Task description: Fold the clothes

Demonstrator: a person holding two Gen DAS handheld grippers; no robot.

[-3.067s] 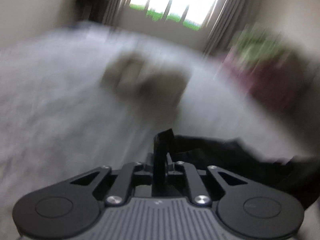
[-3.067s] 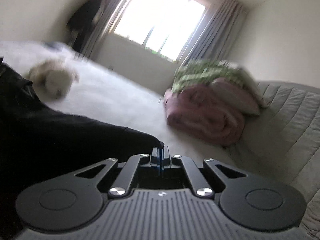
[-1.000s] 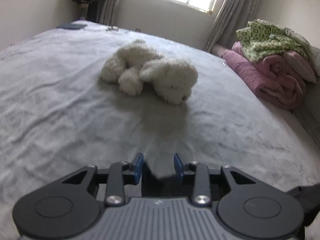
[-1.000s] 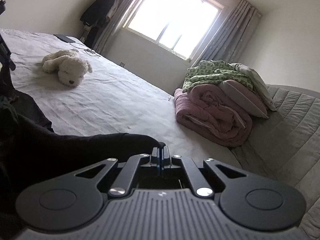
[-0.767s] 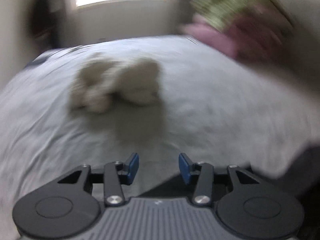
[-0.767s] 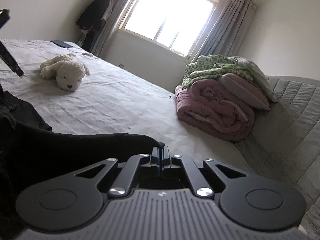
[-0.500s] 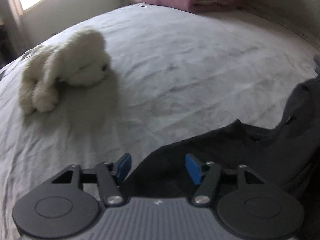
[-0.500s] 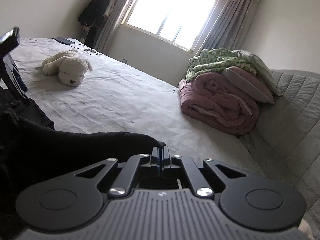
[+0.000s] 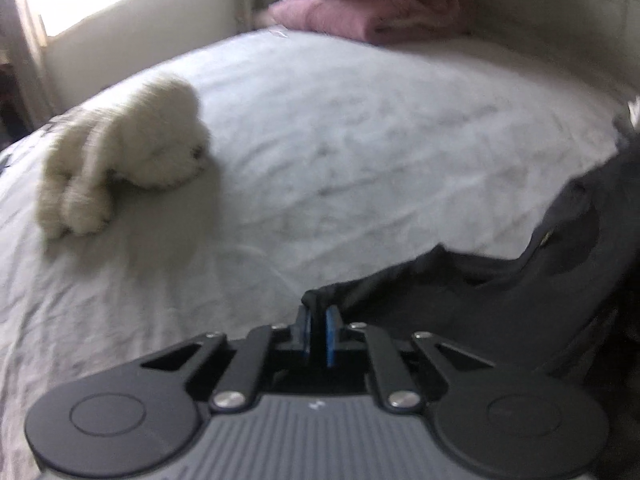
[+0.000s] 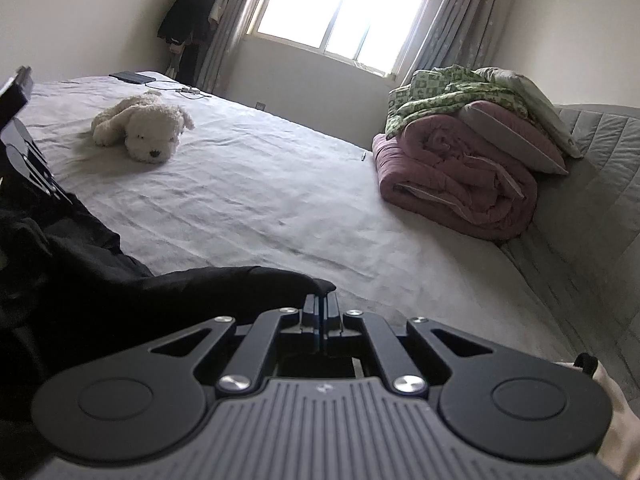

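A black garment [image 9: 500, 292] lies crumpled on the white bed sheet [image 9: 360, 140] and stretches between both grippers. My left gripper [image 9: 318, 320] is shut on a corner of its edge, low over the sheet. In the right wrist view my right gripper [image 10: 320, 308] is shut on another edge of the black garment [image 10: 120, 300], which runs off to the left. The left gripper's body [image 10: 24, 148] shows at the far left of that view.
A white plush dog [image 10: 144, 128] lies on the bed ahead, also in the left wrist view [image 9: 124, 156]. Rolled pink and green quilts [image 10: 472, 148] are stacked by the grey padded headboard [image 10: 600, 184]. A window [image 10: 340, 4] and hanging clothes [image 10: 192, 12] are behind the bed.
My left gripper was open a second ago, swung right toward the black garment and has closed on its edge. My right gripper has stayed shut on the garment, hardly moving.
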